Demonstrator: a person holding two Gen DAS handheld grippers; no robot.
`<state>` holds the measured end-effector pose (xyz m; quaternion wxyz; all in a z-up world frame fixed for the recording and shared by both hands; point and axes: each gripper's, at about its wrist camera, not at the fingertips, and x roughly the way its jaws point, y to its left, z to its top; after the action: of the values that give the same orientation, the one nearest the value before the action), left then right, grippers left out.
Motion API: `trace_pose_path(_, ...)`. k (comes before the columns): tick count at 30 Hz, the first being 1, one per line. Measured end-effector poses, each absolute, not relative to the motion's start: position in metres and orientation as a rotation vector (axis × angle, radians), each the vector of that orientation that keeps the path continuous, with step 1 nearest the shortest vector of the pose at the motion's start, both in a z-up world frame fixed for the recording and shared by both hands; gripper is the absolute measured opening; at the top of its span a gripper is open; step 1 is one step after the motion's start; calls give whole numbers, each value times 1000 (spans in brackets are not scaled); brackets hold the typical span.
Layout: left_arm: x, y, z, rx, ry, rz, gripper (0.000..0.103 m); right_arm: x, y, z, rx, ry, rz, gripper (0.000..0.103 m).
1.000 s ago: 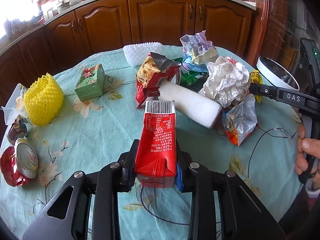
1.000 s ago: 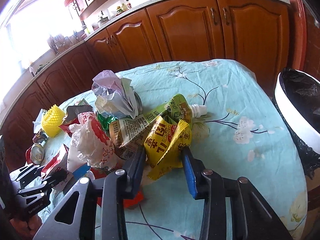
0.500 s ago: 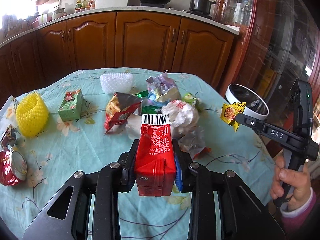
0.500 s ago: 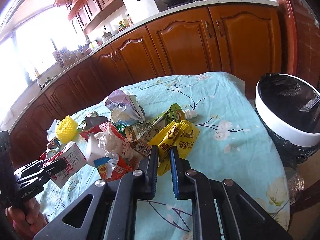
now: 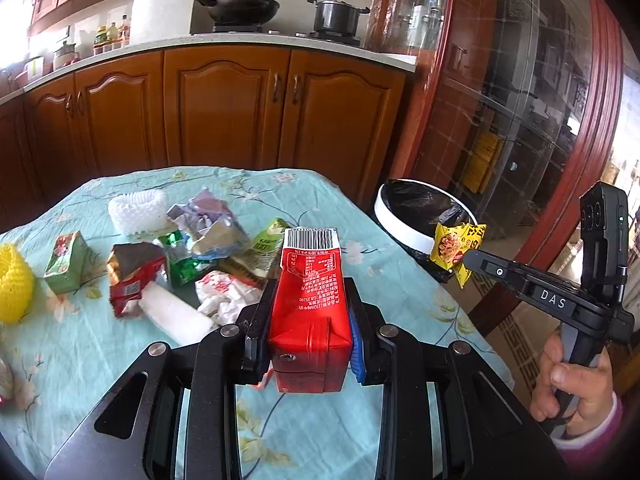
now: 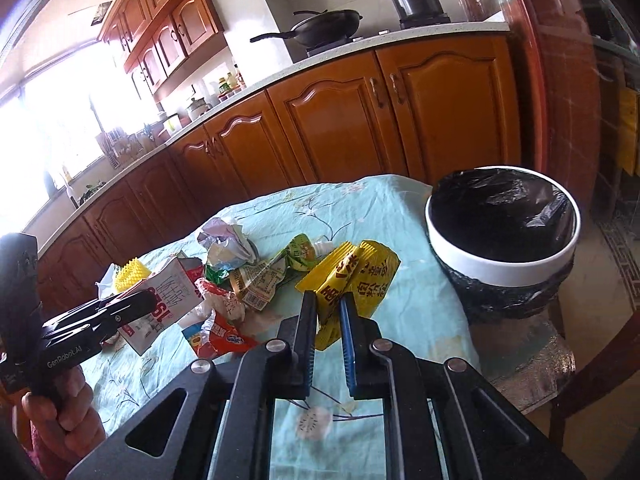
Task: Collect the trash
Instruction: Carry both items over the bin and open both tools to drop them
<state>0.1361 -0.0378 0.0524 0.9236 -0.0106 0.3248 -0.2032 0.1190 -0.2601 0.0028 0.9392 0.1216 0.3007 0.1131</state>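
Observation:
My left gripper is shut on a red drink carton and holds it upright above the table. The carton also shows in the right wrist view. My right gripper is shut on a yellow snack wrapper, lifted above the table's right part; the wrapper shows in the left wrist view near the bin. A white bin with a black liner stands beside the table on the right, also in the left wrist view.
On the floral tablecloth lie a green carton, a yellow foam net, a white foam net, crumpled wrappers, a white roll. Wooden cabinets stand behind.
Both grippers have risen and swung right toward the bin. The right gripper closed on the yellow wrapper and lifted it off the table. The carton stays gripped.

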Motion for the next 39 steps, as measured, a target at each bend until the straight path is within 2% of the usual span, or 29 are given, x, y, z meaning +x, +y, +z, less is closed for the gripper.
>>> trace_pose_path(16, 189, -138, 56, 9, 692, -580, 28, 125, -339, 8, 266, 602, 85, 11)
trace_pose_path(29, 267, -218, 47, 46, 788, -663, 28, 180, -399, 9, 255, 672, 34, 11)
trace_pose_path(39, 305, -252, 23, 55, 876, -671, 28, 211, -417, -4, 256, 731, 26, 11)
